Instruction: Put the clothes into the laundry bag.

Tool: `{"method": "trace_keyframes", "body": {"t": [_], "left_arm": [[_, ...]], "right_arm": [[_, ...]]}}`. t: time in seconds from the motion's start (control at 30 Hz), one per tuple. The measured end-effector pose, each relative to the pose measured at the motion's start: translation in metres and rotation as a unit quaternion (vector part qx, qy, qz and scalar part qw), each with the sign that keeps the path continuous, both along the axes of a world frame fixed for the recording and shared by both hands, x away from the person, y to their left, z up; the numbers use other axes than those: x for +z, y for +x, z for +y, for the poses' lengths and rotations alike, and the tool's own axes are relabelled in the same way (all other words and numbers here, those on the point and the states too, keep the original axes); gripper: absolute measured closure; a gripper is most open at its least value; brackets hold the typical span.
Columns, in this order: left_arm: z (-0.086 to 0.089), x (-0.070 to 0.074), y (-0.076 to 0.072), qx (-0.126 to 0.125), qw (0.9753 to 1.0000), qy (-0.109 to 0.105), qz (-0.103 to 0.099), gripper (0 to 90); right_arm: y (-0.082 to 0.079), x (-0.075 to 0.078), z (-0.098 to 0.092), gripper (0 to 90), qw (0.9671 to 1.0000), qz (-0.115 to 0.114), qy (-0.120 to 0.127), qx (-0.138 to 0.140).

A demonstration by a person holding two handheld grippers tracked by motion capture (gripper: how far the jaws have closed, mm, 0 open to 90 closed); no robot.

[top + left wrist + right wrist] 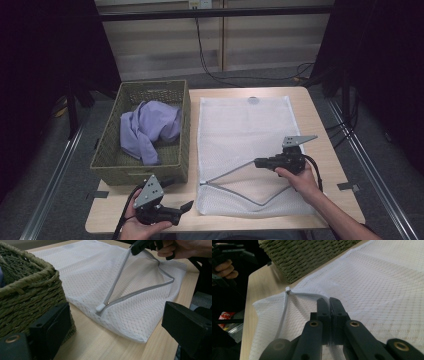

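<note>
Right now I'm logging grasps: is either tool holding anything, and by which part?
The right tool is shut on the mesh laundry bag, gripping the upper edge of its unzipped opening. The left tool is open and empty.

White mesh laundry bag (245, 135) flat on table, zipper open

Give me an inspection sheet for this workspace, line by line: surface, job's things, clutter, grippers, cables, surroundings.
Surface: light wooden table, bare around the things.
Job's things: white mesh laundry bag lying flat, its grey zipper edge lifted, opening the mouth; woven basket beside it on the left, holding a lilac garment.
Clutter: nothing seen.
Grippers: left gripper held at the table's near edge, jaws apart, holding nothing; right gripper with jaws closed on the bag's zipper edge.
Cables: one trails from each gripper; black cables on the floor behind the table.
Surroundings: dark curtains on both sides, pale panelled wall behind.
</note>
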State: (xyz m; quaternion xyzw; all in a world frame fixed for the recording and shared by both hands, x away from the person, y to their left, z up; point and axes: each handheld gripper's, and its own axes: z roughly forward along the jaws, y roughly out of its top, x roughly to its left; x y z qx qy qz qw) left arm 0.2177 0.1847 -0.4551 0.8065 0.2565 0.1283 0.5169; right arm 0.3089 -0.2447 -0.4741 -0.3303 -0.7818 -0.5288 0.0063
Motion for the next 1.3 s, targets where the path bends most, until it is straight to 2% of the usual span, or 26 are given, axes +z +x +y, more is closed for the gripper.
{"method": "trace_keyframes", "body": {"t": [0.23, 0.37, 0.4, 0.57, 0.63, 0.83, 0.97, 1.17, 1.3], "left_arm": [[0.001, 0.001, 0.001, 0.004, 1.0, 0.003, -0.006, 8.7], [-0.001, -0.001, 0.0, 0.005, 1.0, -0.003, 0.0, 9.2], [0.0, -0.001, 0.001, 0.005, 1.0, 0.006, -0.003, 9.2], [-0.001, -0.001, 0.001, 0.001, 1.0, 0.007, -0.002, 9.9], [0.0, 0.0, 0.001, -0.002, 0.9999, 0.004, 0.013, 13.6], [0.0, 0.001, 0.001, -0.002, 1.0, 0.001, 0.001, 12.3], [0.001, 0.002, 0.001, 0.0, 0.9999, -0.002, 0.012, 12.3], [0.001, 0.002, 0.002, -0.002, 1.0, -0.001, 0.004, 12.4], [0.001, 0.003, 0.003, -0.002, 1.0, -0.002, 0.006, 12.5]], "right_arm": [[0.0, 0.006, -0.001, 88.2, 0.9999, -0.006, 0.01, -0.001], [0.001, 0.011, -0.003, 88.2, 0.9997, -0.009, 0.02, -0.004], [0.001, 0.011, -0.003, 88.2, 0.9997, -0.009, 0.024, -0.005], [0.002, 0.015, -0.002, 88.2, 0.9995, -0.016, 0.027, -0.004], [0.003, 0.018, -0.002, 88.2, 0.9993, -0.02, 0.032, -0.005], [0.008, 0.029, -0.003, 88.1, 0.9988, -0.027, 0.042, -0.005], [0.011, 0.037, -0.005, 88.1, 0.998, -0.036, 0.051, -0.008], [0.015, 0.046, -0.007, 88.1, 0.9967, -0.045, 0.066, -0.01], [0.017, 0.051, -0.008, 88.1, 0.9962, -0.053, 0.068, -0.013]]}}
